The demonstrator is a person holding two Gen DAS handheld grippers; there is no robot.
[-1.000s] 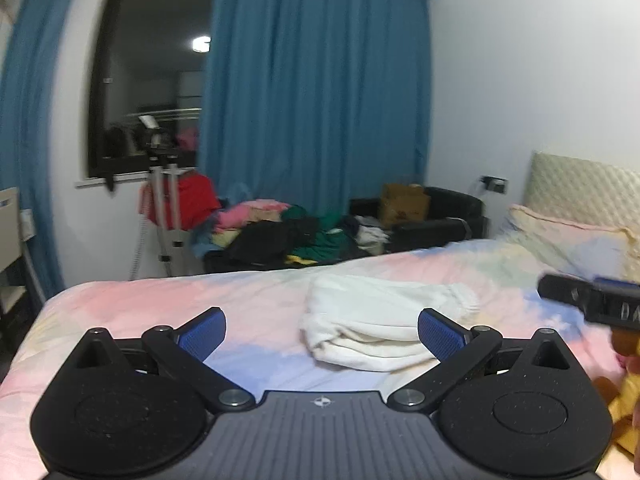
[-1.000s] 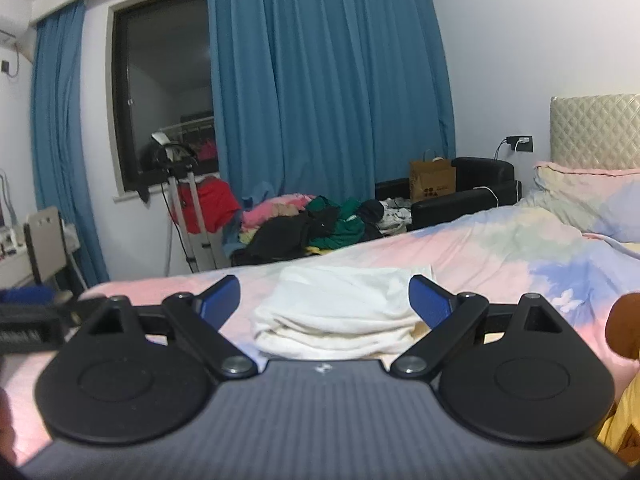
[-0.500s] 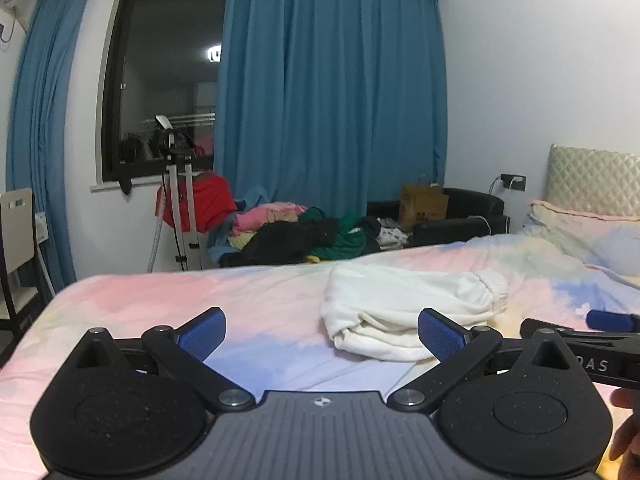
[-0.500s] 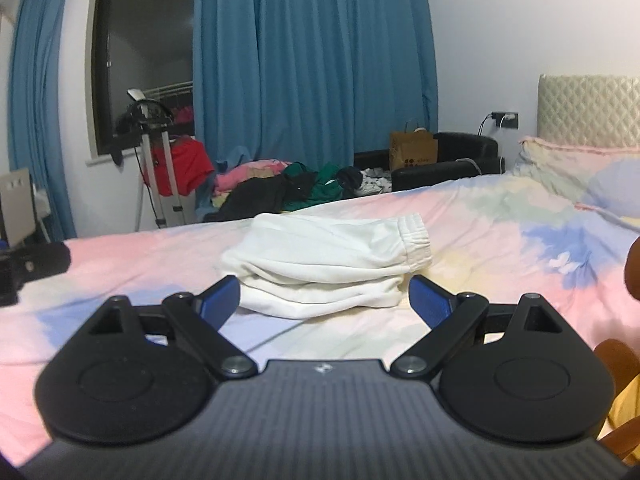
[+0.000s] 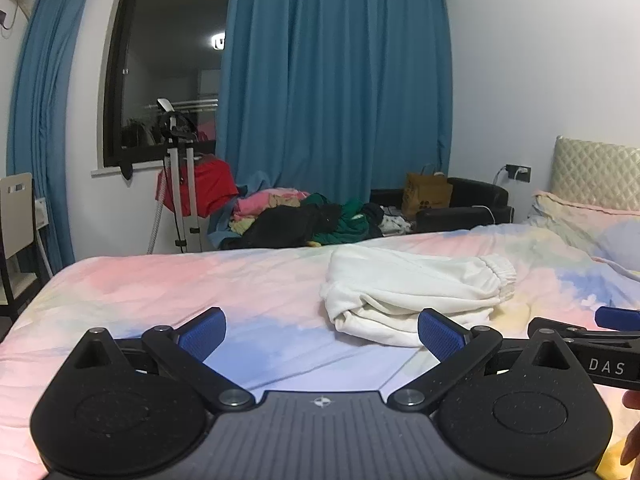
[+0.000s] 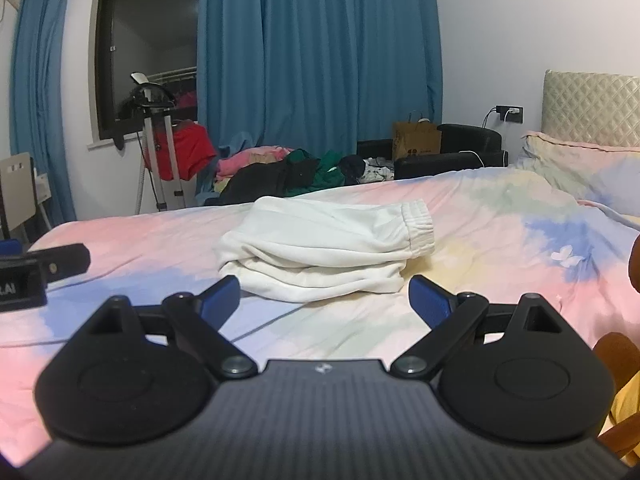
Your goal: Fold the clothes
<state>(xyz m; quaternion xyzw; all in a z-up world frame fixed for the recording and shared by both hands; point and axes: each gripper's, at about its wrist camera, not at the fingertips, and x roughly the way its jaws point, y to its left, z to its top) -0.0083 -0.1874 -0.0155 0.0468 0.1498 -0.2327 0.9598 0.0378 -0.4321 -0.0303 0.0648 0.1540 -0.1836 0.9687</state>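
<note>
the white folded garment with an elastic ribbed band lies in a thick layered bundle on the pastel pink, blue and yellow bed cover, its gathered band at the end nearer the headboard, rounded folds at the other end. the left gripper hovers just before the garment with jaws spread wide and nothing between its blue pads; the garment sits off toward its right finger. the right gripper faces the garment head-on, jaws also wide and bare. beyond the garment, past the bed's far edge, a heap of black, green and pink clothes lies on the floor, with a brown paper bag and long blue curtains behind.
</note>
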